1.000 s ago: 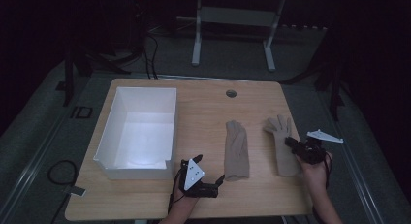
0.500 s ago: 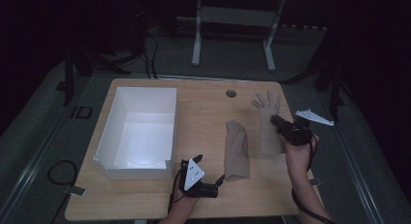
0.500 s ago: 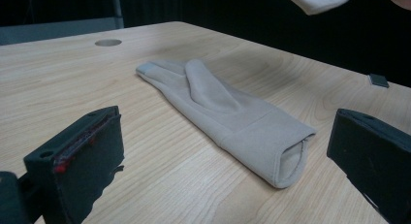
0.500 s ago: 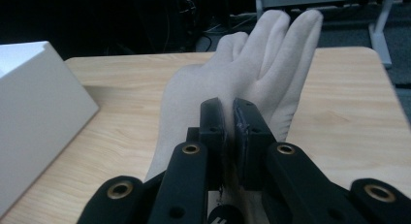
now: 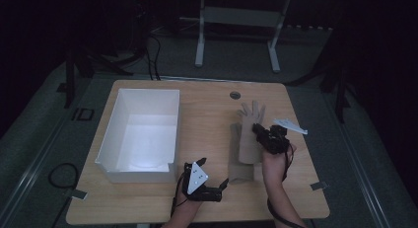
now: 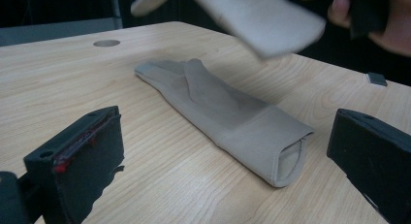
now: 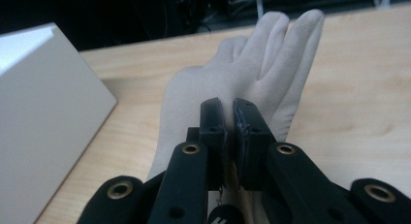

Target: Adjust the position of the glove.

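The right tongs (image 7: 229, 132) are pinched nearly shut on a beige glove (image 7: 242, 73), gripping it at the palm edge. In the high view these tongs (image 5: 263, 134) hold the glove (image 5: 250, 132) over the right half of the table (image 5: 207, 114). The glove is soft, pale cloth, flat, with its fingers spread a little. Its long axis runs near to far, fingers pointing far and cuff near.

The left tongs (image 6: 218, 166) stand wide, holding nothing, low at the near edge of the table (image 6: 58, 88). In front of them lies a second glove (image 6: 223, 117) flat on the wood, open cuff toward the tongs and fingers away. In the high view it (image 5: 239, 159) lies just left of and partly under the held glove.

A white box (image 5: 143, 134) stands on the left half of the table, well apart from both gloves. A small round hole (image 5: 235, 95) shows near the far edge.
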